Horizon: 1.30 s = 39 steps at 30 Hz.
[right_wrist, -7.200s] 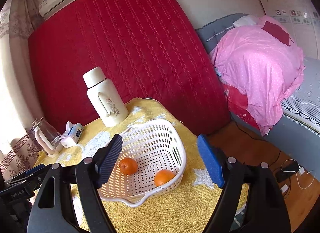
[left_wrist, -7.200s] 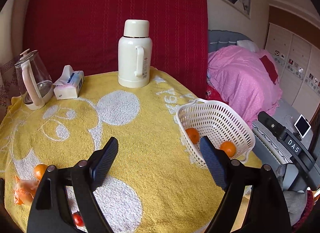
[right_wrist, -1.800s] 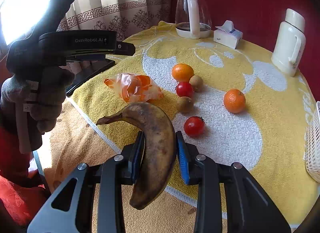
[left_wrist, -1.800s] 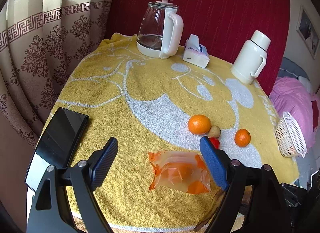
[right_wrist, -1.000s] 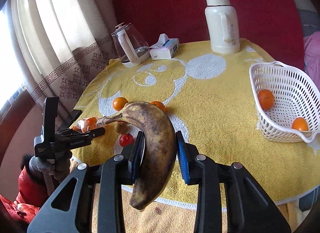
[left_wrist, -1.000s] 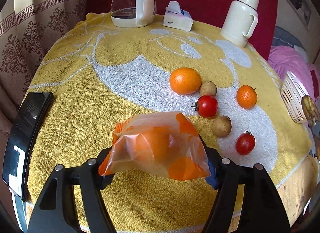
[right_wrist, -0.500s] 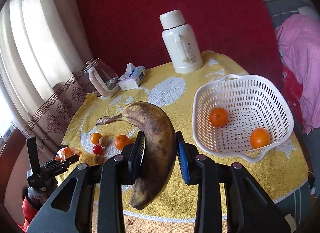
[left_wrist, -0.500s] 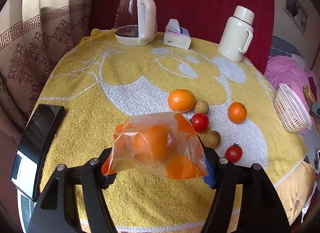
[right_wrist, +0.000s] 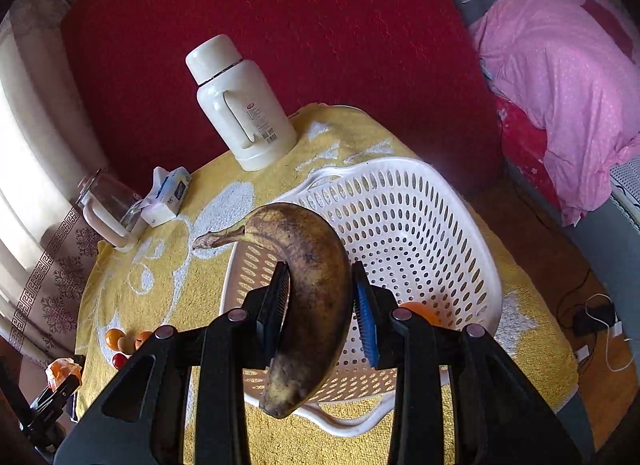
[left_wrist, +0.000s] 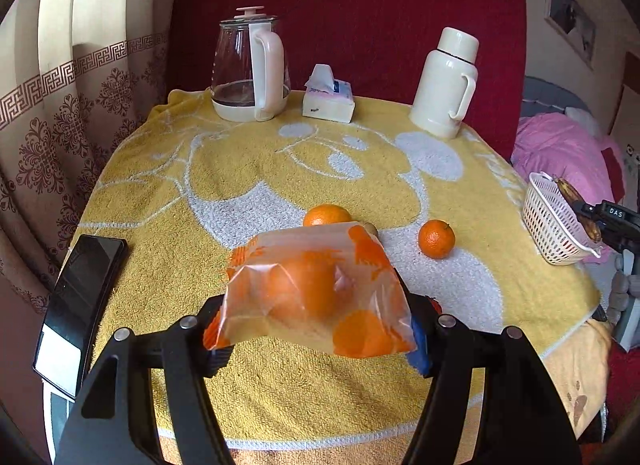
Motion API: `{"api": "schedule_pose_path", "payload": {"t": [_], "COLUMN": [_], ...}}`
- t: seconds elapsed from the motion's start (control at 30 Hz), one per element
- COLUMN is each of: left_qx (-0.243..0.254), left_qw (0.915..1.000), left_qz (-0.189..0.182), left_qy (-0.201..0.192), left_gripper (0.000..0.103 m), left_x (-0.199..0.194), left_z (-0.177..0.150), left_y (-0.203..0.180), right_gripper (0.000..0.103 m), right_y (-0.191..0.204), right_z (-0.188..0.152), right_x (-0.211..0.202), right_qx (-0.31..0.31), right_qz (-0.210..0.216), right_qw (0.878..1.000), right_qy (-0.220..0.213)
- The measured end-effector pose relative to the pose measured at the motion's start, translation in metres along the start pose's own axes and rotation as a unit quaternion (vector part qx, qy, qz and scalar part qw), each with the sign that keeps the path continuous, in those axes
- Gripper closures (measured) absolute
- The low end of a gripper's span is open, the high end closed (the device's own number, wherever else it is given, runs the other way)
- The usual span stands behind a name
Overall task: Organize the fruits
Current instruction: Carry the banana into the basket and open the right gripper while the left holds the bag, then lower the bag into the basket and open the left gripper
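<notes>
The left gripper [left_wrist: 316, 329] fills the bottom of its own view, pointing downward, its jaws partway apart and pressing on the sides of a clear bag of oranges [left_wrist: 316, 293]. The right gripper [right_wrist: 320, 313] sits at the bottom centre of its view, angled down, with jaws nearly together and clamped on a brown banana [right_wrist: 316, 293]. In the left wrist view the right gripper shows small at the right edge, with a gloved hand [left_wrist: 624, 293] below it.

The basket [right_wrist: 460, 225] stands open-topped; thermos [right_wrist: 244, 113] and tissue box [right_wrist: 168, 195] crowd the far edge.
</notes>
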<state>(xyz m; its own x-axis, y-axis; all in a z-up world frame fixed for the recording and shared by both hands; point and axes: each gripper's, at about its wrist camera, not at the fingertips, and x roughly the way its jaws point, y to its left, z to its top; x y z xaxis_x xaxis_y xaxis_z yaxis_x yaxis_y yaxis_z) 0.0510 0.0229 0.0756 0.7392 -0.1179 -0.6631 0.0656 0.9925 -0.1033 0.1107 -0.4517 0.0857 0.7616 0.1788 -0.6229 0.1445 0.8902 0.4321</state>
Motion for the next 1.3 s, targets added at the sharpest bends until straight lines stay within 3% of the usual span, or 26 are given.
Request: {"api": "schedule_pose_path", "payload": {"t": [0.2,0.47,0.57,0.73,0.87,1.03,1.3], "left_qx": [0.000,0.004,0.009,0.028,0.050,0.087,0.147], "left_qw": [1.0000,1.0000,0.9999,0.9994,0.9982,0.9942,0.9806], "left_qz": [-0.001,-0.006,-0.010,-0.019,-0.034,-0.062,-0.129], "left_qy": [-0.003,-0.002,-0.005,-0.006,-0.005,-0.004,-0.001], "left_gripper": [0.036,0.036,0.036,0.036,0.036,0.036,0.036], "left_x": [-0.002,-0.003,-0.005,-0.006,-0.004,0.002,0.023], "left_z": [0.000,-0.001,0.001,0.006,0.013,0.029,0.050], "left_y": [-0.001,-0.006,-0.012,-0.030,-0.053,-0.096,-0.184], "right_gripper": [0.069,0.066,0.053,0.052,0.052,0.038,0.034], "right_y": [-0.001,-0.005,-0.007,-0.009,-0.011,-0.019,-0.043], "right_z": [0.005,0.005,0.006,0.005,0.005,0.007,0.011], "right_x": [0.017,0.008,-0.003,-0.016,-0.025,-0.042,-0.053], "right_qx": [-0.005,0.004,0.011,0.012,0.016,0.027,0.056], "right_qz": [-0.042,-0.042,-0.051,-0.046,-0.046,-0.061,-0.087], "right_qw": [0.999,0.999,0.998,0.997,0.996,0.990,0.982], "right_qy": [-0.001,-0.016,-0.040,-0.059,-0.077,-0.126,-0.157]}}
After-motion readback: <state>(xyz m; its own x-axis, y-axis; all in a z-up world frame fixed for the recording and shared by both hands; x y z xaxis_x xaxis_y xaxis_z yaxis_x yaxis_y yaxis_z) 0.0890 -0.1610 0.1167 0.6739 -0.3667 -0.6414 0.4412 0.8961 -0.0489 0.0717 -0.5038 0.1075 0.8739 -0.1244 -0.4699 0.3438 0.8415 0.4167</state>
